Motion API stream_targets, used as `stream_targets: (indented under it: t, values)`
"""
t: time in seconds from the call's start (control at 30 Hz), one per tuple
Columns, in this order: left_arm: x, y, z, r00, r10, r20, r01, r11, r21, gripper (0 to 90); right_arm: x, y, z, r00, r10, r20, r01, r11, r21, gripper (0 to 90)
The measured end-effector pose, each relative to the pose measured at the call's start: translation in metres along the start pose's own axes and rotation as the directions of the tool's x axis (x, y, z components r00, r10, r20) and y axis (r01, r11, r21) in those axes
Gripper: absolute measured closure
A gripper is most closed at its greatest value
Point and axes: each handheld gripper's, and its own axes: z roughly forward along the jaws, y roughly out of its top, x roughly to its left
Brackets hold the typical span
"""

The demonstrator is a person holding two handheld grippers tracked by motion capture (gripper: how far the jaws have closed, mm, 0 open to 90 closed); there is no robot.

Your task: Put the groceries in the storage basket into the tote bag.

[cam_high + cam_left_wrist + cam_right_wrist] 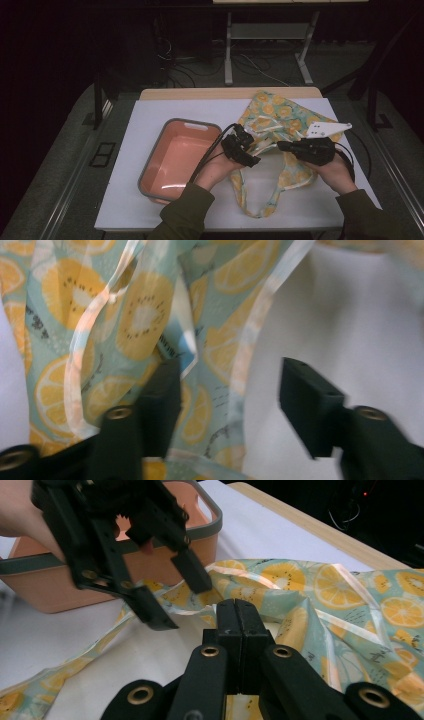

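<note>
A lemon-print cloth (pixel 280 117) with pale straps lies rumpled on the right half of the white mat. My right gripper (pixel 281 146) has its jaws pressed together, and folds of the cloth (pixel 325 590) run up to its tips (pixel 235 605), so a strap looks pinched there. Just to its left, my left gripper (pixel 252 147) stands open over the same bunch. In the left gripper view a fold of the cloth (pixel 135 315) hangs between its jaws (pixel 235 400), and the pads do not press on it. The right gripper view has the left gripper (pixel 182 602) in front of the tub.
An orange tub (pixel 172 121) with a grey rim (pixel 200 532) stands empty on the left of the white mat (pixel 150 107). The wooden table edge (pixel 200 93) runs along the back. Beyond it are cables and a stand's legs (pixel 228 60) on the floor.
</note>
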Motion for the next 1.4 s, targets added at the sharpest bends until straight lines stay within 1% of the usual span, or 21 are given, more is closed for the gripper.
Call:
stream_targets:
  t: [0.03, 0.1, 0.13, 0.2, 0.33, 0.43, 0.5, 0.57, 0.67, 0.77, 0.83, 0.9, 1.0, 1.07, 1.13, 1.17, 1.2, 1.23, 1.27, 1.37, 1.4]
  values:
    - [0.001, 0.001, 0.002, 1.0, 0.001, 0.004, -0.001, 0.9998, 0.019, 47.5, -0.001, 0.0, -0.001, 1.0, 0.001, 0.003, -0.001, 1.0, -0.004, 90.0]
    - [0.002, 0.002, 0.006, 0.9999, 0.009, -0.015, -0.008, 0.9975, 0.07, 52.5, -0.002, 0.002, -0.003, 1.0, 0.005, 0.006, -0.005, 1.0, -0.012, 90.0]
    - [0.002, 0.003, 0.008, 0.9999, 0.005, -0.017, -0.003, 0.9965, 0.084, 54.9, -0.003, 0.002, -0.004, 0.9999, 0.006, 0.01, -0.006, 1.0, -0.016, 90.0]
    - [0.004, 0.004, 0.01, 0.9998, -0.003, -0.018, 0.005, 0.994, 0.109, 63.8, -0.004, 0.004, -0.006, 0.9999, 0.006, 0.013, -0.006, 1.0, -0.023, 90.0]
    - [0.007, 0.005, 0.012, 0.9996, -0.023, -0.018, 0.025, 0.9924, 0.121, 87.1, -0.005, 0.006, -0.006, 0.9998, 0.004, 0.017, -0.003, 1.0, -0.028, 90.0]
    - [0.008, 0.004, 0.009, 0.9994, -0.03, -0.013, 0.032, 0.994, 0.105, 88.9, -0.004, 0.006, -0.007, 0.9998, 0.0, 0.02, 0.0, 1.0, -0.028, 90.0]
    - [0.01, 0.003, 0.005, 0.9983, -0.056, -0.015, 0.057, 0.9965, 0.062, 89.1, -0.005, 0.005, -0.008, 0.9997, 0.003, 0.024, -0.002, 1.0, -0.029, 90.0]
    - [0.011, 0.002, -0.003, 0.9981, -0.061, -0.008, 0.061, 0.998, 0.017, 89.2, -0.007, 0.005, -0.01, 0.9995, 0.009, 0.03, -0.008, 0.999, -0.035, 90.0]
    - [0.012, 0.004, -0.018, 0.9975, -0.07, 0.001, 0.07, 0.9959, -0.057, 89.3, -0.009, 0.007, -0.016, 0.9992, 0.014, 0.036, -0.012, 0.998, -0.055, 90.0]
    - [0.01, 0.009, -0.036, 0.9979, -0.065, -0.005, 0.064, 0.9904, -0.123, 89.3, -0.009, 0.011, -0.023, 0.999, 0.013, 0.042, -0.01, 0.997, -0.077, 90.0]
    - [0.009, 0.013, -0.047, 0.998, -0.062, -0.005, 0.061, 0.9832, -0.172, 89.4, -0.01, 0.015, -0.028, 0.9988, 0.009, 0.047, -0.005, 0.995, -0.095, 90.0]
    - [0.008, 0.018, -0.056, 0.9985, -0.053, -0.009, 0.05, 0.9767, -0.208, 89.4, -0.01, 0.019, -0.032, 0.9986, 0.007, 0.052, -0.001, 0.994, -0.113, 90.0]
    - [0.007, 0.025, -0.07, 0.999, -0.042, -0.013, 0.037, 0.9629, -0.267, 89.4, -0.01, 0.026, -0.039, 0.9979, 0.004, 0.064, 0.005, 0.991, -0.137, 90.0]
    - [0.006, 0.03, -0.079, 0.9991, -0.042, -0.006, 0.039, 0.9506, -0.308, 89.4, -0.01, 0.031, -0.043, 0.9975, 0.001, 0.071, 0.01, 0.988, -0.156, 90.0]
    - [0.005, 0.034, -0.088, 0.9993, -0.035, 0.01, 0.036, 0.9318, -0.361, 89.4, -0.01, 0.035, -0.045, 0.9967, 0.0, 0.081, 0.014, 0.986, -0.169, 90.0]
    - [0.005, 0.035, -0.091, 0.9994, -0.032, 0.011, 0.034, 0.9245, -0.38, 89.4, -0.011, 0.037, -0.046, 0.9962, -0.004, 0.087, 0.019, 0.985, -0.171, 90.0]
    - [0.004, 0.037, -0.092, 0.9997, -0.025, 0.006, 0.026, 0.9222, -0.386, 89.4, -0.012, 0.038, -0.047, 0.9963, 0.0, 0.086, 0.016, 0.984, -0.177, 90.0]
    - [0.005, 0.038, -0.091, 0.9997, -0.022, 0.008, 0.023, 0.9208, -0.389, 89.4, -0.013, 0.039, -0.046, 0.9962, 0.003, 0.087, 0.013, 0.983, -0.182, 90.0]
    - [0.006, 0.038, -0.089, 0.9996, -0.026, 0.01, 0.027, 0.9218, -0.387, 89.3, -0.014, 0.039, -0.046, 0.9954, 0.001, 0.096, 0.016, 0.984, -0.176, 90.0]
    - [0.013, 0.037, -0.08, 0.999, -0.043, 0.014, 0.046, 0.9309, -0.363, 89.3, -0.019, 0.037, -0.042, 0.9945, 0.011, 0.104, 0.006, 0.987, -0.163, 90.0]
    - [0.015, 0.036, -0.077, 0.9984, -0.054, 0.019, 0.057, 0.9312, -0.36, 89.3, -0.019, 0.036, -0.04, 0.9942, 0.014, 0.106, 0.003, 0.987, -0.158, 90.0]
